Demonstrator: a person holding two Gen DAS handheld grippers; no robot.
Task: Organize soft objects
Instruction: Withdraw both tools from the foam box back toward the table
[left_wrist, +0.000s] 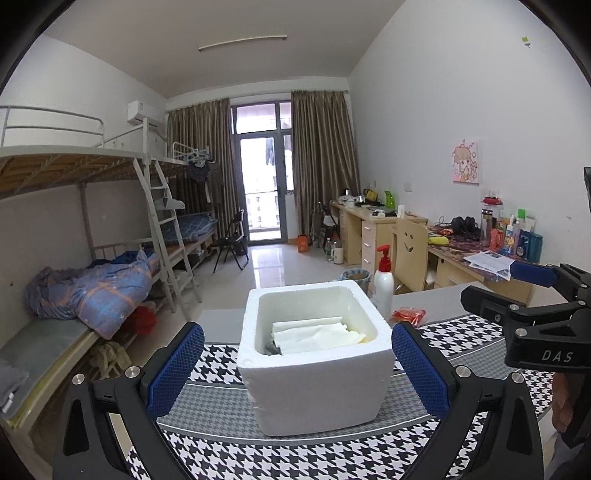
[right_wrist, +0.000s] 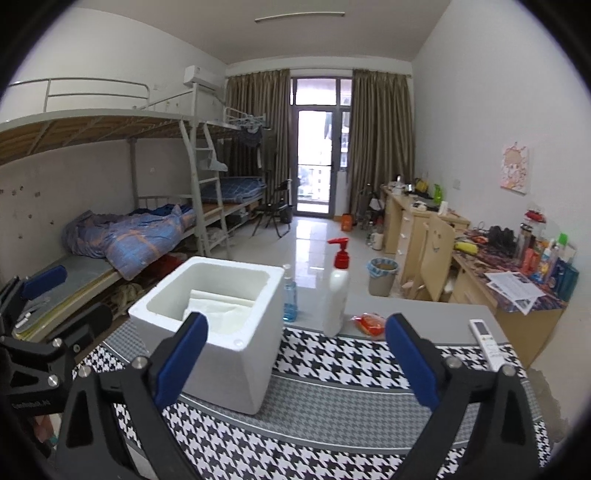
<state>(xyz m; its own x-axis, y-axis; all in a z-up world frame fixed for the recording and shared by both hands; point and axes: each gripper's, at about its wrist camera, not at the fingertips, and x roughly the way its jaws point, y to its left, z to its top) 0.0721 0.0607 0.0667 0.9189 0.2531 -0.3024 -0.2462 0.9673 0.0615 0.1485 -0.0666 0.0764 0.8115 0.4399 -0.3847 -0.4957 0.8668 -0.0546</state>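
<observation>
A white foam box (left_wrist: 314, 369) stands on the houndstooth cloth (left_wrist: 332, 458), open at the top. White folded soft sheets (left_wrist: 314, 334) lie inside it, with a small dark thing beside them. The box also shows in the right wrist view (right_wrist: 221, 354), with the sheets (right_wrist: 218, 306) inside. My left gripper (left_wrist: 297, 365) is open and empty, its blue pads either side of the box front. My right gripper (right_wrist: 295, 354) is open and empty, just right of the box; it also shows at the right of the left wrist view (left_wrist: 532, 295). A small orange-red packet (right_wrist: 369, 322) lies behind the cloth.
A white pump bottle with a red top (right_wrist: 337, 295) and a blue-liquid bottle (right_wrist: 289, 295) stand behind the box. A white remote (right_wrist: 487, 341) lies at the table's right. Bunk beds (right_wrist: 129, 229) stand left, desks (right_wrist: 517, 291) and a chair right, a bin (right_wrist: 382, 275) on the floor.
</observation>
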